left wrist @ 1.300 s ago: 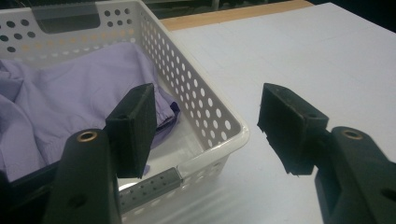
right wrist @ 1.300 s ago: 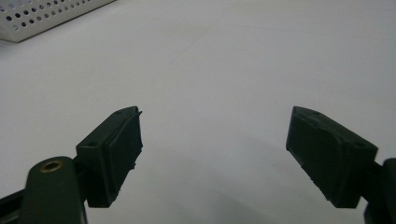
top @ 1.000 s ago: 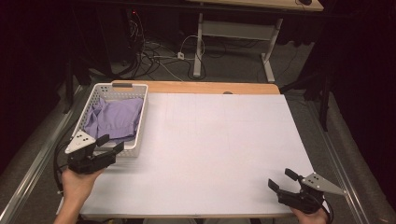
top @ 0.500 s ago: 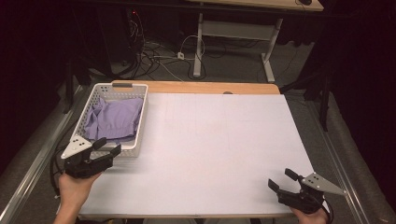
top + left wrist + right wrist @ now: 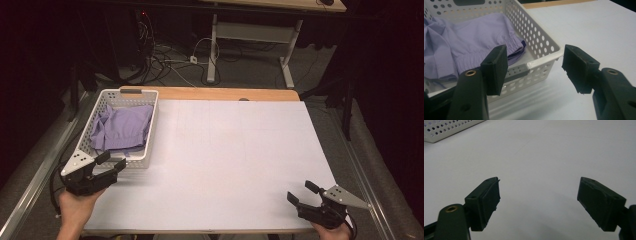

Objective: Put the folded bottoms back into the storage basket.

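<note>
A white sheet (image 5: 240, 165) is spread over the wooden table (image 5: 210, 93). Toward twelve o'clock, a pale desk frame (image 5: 250, 45) and tangled cables (image 5: 165, 52) are seen on the floor.

Two black hand-held grippers, left gripper (image 5: 111, 164) and right gripper (image 5: 301, 192), each topped by a grey three-cornered plate with dark dots. Blocky black fingers (image 5: 495, 67) with ragged-edged pads, brass-ringed screw holes behind them. Black cable trailing from each body.
</note>
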A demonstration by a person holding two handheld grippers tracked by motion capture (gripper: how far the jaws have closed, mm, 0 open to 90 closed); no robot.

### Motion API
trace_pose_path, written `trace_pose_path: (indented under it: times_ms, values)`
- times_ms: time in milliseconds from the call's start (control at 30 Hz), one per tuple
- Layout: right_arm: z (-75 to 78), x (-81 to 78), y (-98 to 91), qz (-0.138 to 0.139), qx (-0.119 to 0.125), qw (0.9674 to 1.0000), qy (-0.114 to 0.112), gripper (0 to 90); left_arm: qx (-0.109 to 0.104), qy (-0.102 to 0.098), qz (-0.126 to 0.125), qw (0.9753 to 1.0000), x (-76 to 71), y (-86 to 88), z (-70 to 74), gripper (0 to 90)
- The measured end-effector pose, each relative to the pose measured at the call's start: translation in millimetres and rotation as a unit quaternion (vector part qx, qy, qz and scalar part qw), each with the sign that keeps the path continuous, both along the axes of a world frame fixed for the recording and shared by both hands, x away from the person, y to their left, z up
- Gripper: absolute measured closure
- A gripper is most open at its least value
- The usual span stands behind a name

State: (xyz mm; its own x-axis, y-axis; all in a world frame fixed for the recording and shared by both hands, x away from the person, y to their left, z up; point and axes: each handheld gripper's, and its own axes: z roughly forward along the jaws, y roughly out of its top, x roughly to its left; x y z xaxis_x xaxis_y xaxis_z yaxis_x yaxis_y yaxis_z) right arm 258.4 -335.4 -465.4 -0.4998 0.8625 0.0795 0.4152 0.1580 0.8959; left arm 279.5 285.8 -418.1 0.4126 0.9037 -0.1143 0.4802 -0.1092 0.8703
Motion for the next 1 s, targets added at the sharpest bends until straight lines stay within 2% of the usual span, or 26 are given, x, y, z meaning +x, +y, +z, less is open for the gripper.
trace_pose_path:
  times_ms: [1000]
  values:
    - [-0.1, 0.1, -0.2, -0.001, 0.001, 1.0, 0.001, 19.1, -0.004, 0.008, 0.024, 0.9997, -12.0, 14.7, -19.5, 35.6]
